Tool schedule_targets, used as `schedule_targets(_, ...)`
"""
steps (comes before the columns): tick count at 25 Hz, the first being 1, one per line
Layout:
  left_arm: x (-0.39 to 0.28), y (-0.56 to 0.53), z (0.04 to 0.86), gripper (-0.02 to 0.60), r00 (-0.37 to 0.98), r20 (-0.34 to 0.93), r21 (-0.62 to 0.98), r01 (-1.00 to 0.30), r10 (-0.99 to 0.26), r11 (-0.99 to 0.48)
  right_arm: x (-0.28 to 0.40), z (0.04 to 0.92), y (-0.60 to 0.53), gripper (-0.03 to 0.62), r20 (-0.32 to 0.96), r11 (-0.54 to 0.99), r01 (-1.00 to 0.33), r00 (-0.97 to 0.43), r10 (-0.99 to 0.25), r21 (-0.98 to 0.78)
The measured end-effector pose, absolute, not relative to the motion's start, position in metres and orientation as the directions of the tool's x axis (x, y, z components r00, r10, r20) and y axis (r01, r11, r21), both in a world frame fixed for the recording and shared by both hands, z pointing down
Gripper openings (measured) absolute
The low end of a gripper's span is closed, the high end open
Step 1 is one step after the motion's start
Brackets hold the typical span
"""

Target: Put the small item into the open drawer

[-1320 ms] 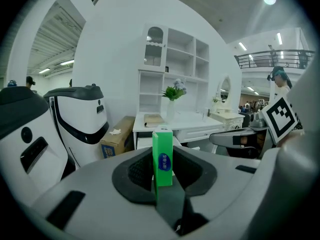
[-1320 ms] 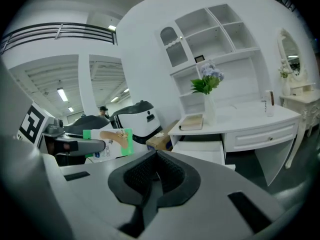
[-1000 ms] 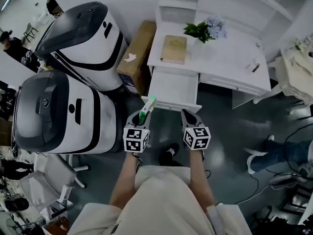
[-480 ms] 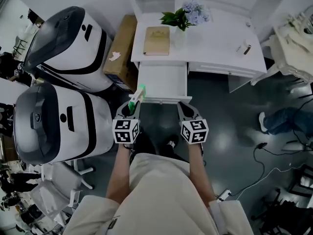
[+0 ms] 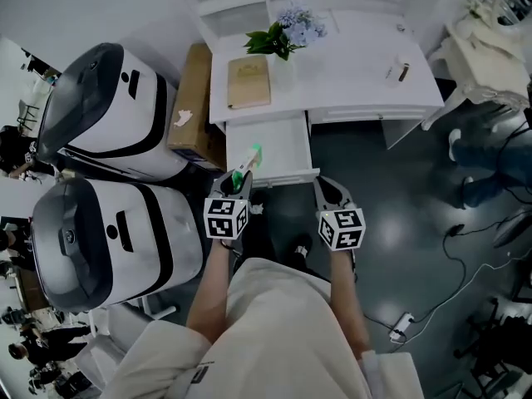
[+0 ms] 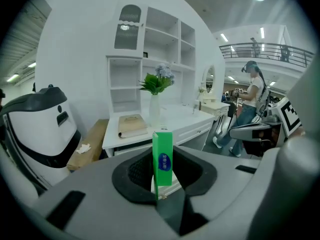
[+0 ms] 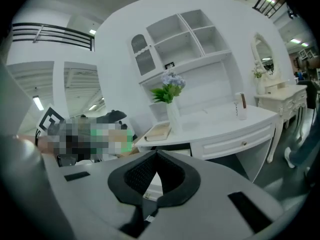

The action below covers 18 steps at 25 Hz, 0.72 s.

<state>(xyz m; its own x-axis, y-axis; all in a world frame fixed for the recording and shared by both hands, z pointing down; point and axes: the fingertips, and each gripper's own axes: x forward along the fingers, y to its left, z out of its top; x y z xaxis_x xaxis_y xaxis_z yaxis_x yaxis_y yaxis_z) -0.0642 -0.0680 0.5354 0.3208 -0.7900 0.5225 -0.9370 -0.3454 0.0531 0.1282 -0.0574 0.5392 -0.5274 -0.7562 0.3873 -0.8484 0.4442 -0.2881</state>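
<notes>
Pads (image 6: 138,172) of the left gripper (image 6: 163,154) press on a slim green box (image 6: 162,159) from both sides and take it by its near end, so most of the carton juts free beyond the tips. That grip looks deliberate. With the free end leading, the box can go down into the open drawer (image 5: 283,148) before the jaws get near the drawer's front panel.

The right gripper (image 7: 156,154) carries nothing. Its fingers (image 7: 138,176) meet at the tips, and only the drawer front shows through the loop they form. It hangs just short of the drawer's front right corner, level with the left gripper. I judge it is simply being kept out of the way, since the drawer already stands pulled out and needs no further help.

From the head view, the box's long axis carries on the line of the left gripper's jaws and points away from the person, toward the drawer and slightly to its right. The far end lies over the drawer's front left corner, while the gripped end is on the person's side of the front panel. In the left gripper view the carton stands upright between the pads, its blue oval label facing the camera. The box is in the air, not yet inside the drawer; how high above the rim it rides I cannot tell.
</notes>
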Motion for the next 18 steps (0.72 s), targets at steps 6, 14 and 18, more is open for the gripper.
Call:
schedule_targets(6, -0.051, -0.099, 0.546, 0.101, 0.394, 0.535, 0.063, -0.901, -0.748, -0.429, 0.131, 0.537, -0.071, 0.025, 0.404, 0.403, -0.875, -0.482, -0.777, -0.269)
schedule_targets(14, -0.062, -0.145, 0.560, 0.101, 0.486, 0.561, 0.065, -0.833, -0.670, -0.549, 0.110, 0.530, -0.109, 0.025, 0.414, 0.334, -0.909, -0.412, -0.812, -0.249)
schedule_targets(18, -0.066, -0.172, 0.566, 0.101, 0.549, 0.556, 0.102, -0.790, -0.624, -0.604, 0.095, 0.536, -0.130, 0.025, 0.442, 0.305, -0.922, -0.382, -0.812, -0.238)
